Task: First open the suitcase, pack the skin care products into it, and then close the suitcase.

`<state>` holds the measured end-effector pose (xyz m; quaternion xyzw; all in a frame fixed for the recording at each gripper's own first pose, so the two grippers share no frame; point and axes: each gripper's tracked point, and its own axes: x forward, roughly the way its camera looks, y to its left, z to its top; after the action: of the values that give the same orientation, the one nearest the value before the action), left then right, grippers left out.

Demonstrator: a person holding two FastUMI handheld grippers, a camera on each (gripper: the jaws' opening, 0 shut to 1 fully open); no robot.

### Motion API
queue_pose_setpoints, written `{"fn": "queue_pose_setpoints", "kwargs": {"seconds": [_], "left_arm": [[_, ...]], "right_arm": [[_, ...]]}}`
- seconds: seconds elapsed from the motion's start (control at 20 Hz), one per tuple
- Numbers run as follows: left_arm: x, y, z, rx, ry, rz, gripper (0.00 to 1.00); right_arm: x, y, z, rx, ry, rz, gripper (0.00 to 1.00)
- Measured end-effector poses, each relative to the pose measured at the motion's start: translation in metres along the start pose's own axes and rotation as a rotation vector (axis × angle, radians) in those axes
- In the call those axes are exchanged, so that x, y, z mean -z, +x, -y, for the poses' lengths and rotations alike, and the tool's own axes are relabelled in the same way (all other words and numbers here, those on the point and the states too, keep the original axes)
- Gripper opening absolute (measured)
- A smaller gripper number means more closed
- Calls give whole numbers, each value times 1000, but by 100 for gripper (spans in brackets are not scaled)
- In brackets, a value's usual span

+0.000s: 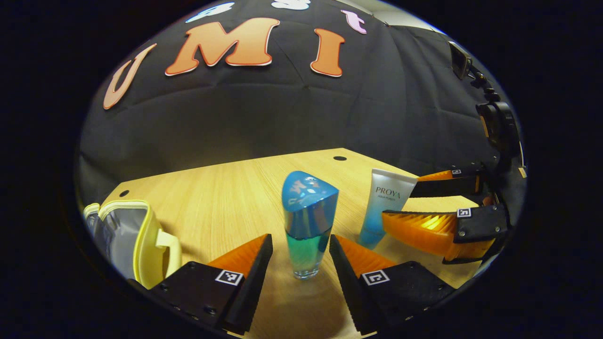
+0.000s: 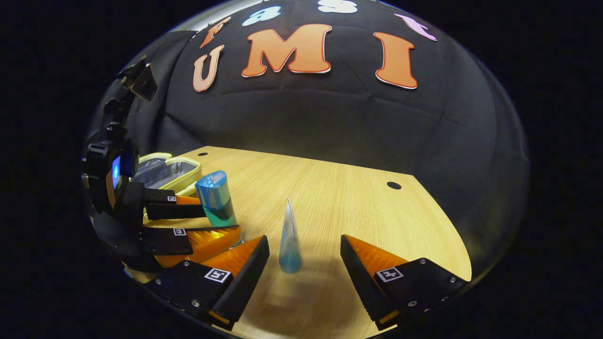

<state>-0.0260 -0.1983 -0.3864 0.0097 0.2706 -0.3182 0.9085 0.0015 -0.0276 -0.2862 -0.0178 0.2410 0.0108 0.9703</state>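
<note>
Left gripper view: left gripper (image 1: 300, 254) fingers spread, the upright blue bottle (image 1: 308, 223) between them, untouched; white-and-blue tube (image 1: 384, 207) stands beyond on the table (image 1: 226, 197), between the right gripper's (image 1: 407, 207) parted fingers; yellow suitcase (image 1: 134, 240) lies open far left.

Right gripper view: right gripper (image 2: 304, 256) fingers apart, tube (image 2: 289, 240) standing between, no contact; bottle (image 2: 214, 197) within the left gripper (image 2: 207, 219); suitcase (image 2: 167, 172) behind.
</note>
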Motion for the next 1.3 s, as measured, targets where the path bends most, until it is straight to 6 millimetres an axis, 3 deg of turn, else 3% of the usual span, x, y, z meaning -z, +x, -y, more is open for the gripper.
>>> {"fn": "queue_pose_setpoints", "kwargs": {"seconds": [0.1,0.15,0.3,0.5,0.7,0.75,0.8,0.85,0.9,1.3], "left_arm": [[-2,3,1,4,8,11,75],[-5,2,1,7,13,14,45],[-7,8,6,39,17,23,41],[-34,-9,-3,10,3,71,37],[-69,-32,-25,-52,23,131,39],[-74,-39,-32,-76,34,134,37],[-78,-48,-39,-97,38,134,37],[-85,-58,-46,-117,24,138,37],[-93,-67,-51,-133,4,140,37],[-175,-148,-112,-313,-86,176,37]], "right_arm": [[7,6,-4,-7,3,-18,96],[9,8,-4,-8,1,-22,96],[14,13,-7,-25,5,-43,96],[22,24,-13,-60,42,-82,90],[16,35,-17,-62,59,-70,66],[13,35,-16,-53,68,-70,41],[11,35,-24,-84,90,-86,37],[5,30,-29,-97,107,-86,31],[-6,25,-34,-112,105,-79,35],[-109,-27,-60,-212,-6,17,34]]}}
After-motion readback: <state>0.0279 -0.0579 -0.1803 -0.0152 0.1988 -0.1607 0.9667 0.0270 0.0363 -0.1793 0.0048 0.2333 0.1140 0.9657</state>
